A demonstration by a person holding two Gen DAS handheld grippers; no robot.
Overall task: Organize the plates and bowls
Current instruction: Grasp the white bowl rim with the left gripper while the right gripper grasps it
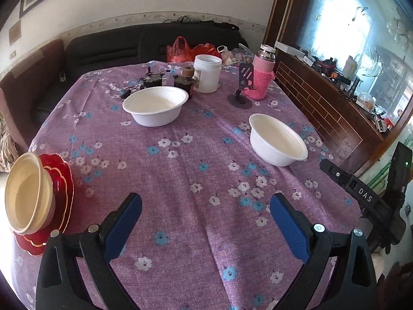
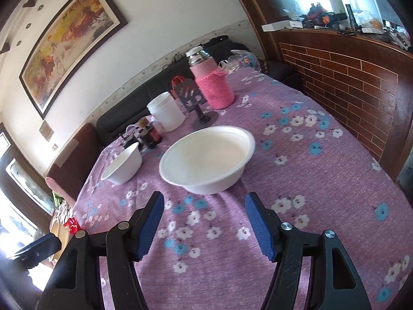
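Two white bowls stand on the purple flowered tablecloth (image 1: 196,180). One white bowl (image 1: 155,106) is at the far middle, the other white bowl (image 1: 278,139) at the right. At the left edge cream bowls (image 1: 27,193) are stacked on red plates (image 1: 63,188). My left gripper (image 1: 205,204) is open and empty above bare cloth. In the right wrist view the near white bowl (image 2: 207,155) lies just ahead of my open, empty right gripper (image 2: 204,204). The far white bowl (image 2: 124,164) is to its left. The red plates (image 2: 71,226) peek at the lower left.
At the table's far end stand a white jar (image 1: 207,73), a pink-sleeved flask (image 1: 261,73), a dark phone stand (image 1: 242,87) and small dark jars (image 1: 184,81). A dark sofa (image 1: 144,44) is behind. A brick-patterned wooden counter (image 1: 325,108) runs along the right.
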